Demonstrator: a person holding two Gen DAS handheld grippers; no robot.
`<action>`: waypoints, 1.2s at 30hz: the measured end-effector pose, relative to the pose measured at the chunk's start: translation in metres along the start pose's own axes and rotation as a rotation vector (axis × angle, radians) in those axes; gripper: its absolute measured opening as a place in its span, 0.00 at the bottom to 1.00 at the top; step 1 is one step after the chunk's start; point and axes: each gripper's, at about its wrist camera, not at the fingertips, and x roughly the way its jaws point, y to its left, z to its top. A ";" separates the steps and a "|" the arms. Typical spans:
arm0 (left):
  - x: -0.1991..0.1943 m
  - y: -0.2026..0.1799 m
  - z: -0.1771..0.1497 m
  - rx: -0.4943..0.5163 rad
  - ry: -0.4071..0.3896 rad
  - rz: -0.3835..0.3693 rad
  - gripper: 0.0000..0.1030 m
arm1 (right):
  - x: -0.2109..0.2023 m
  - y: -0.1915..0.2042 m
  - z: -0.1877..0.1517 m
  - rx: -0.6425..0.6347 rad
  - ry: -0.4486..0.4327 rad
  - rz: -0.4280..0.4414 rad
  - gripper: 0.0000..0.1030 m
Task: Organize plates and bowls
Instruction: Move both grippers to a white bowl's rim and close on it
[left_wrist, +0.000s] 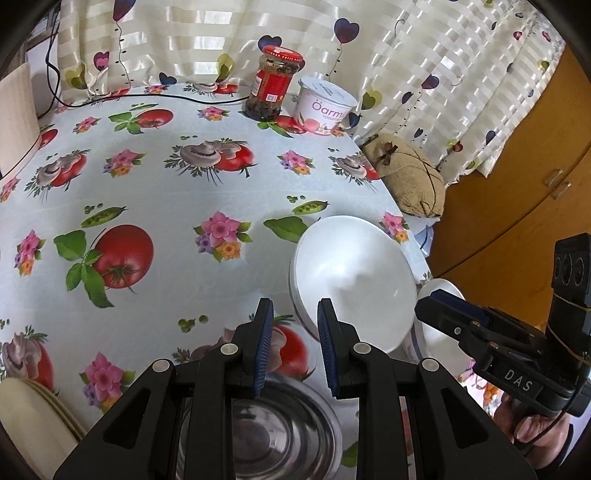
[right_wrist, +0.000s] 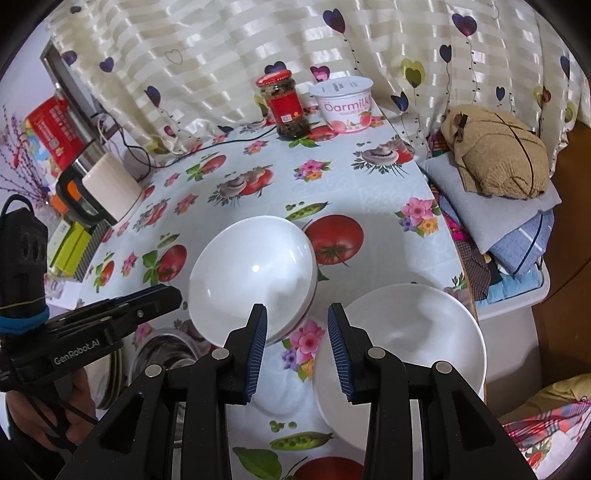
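Two hand-held grippers hang over the counter (left_wrist: 155, 206), both with jaws part open and nothing between the pads. Left hand-held gripper (left_wrist: 295, 347) sits above a steel bowl (left_wrist: 280, 432), its right finger (left_wrist: 327, 343) overlapping the near rim of the stacked white bowls (left_wrist: 354, 280) – contact can't be told. Right hand-held gripper (right_wrist: 297, 343) hovers between those stacked white bowls (right_wrist: 251, 277) and a second white bowl (right_wrist: 402, 354) at the counter's right edge, with bare tablecloth under the gap. Stack looks like two nested bowls, tilted a little. Cream plates (left_wrist: 33, 417) sit at the lower left corner of the left view, well apart from the bowls. Red-lidded jar (right_wrist: 284, 107) and yogurt tub (right_wrist: 345, 105) stand side by side at the far edge by the curtain (right_wrist: 229, 55) – untouched. Folded cloths (right_wrist: 495, 206) are piled off the counter to the right.
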 end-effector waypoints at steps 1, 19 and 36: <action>0.002 0.000 0.001 -0.001 0.002 -0.001 0.24 | 0.001 -0.001 0.001 0.001 0.001 0.000 0.33; 0.026 0.003 0.007 -0.011 0.037 -0.024 0.24 | 0.025 -0.006 0.010 0.005 0.025 -0.007 0.24; 0.030 0.001 0.007 0.003 0.047 -0.025 0.19 | 0.034 -0.003 0.010 0.003 0.039 0.004 0.17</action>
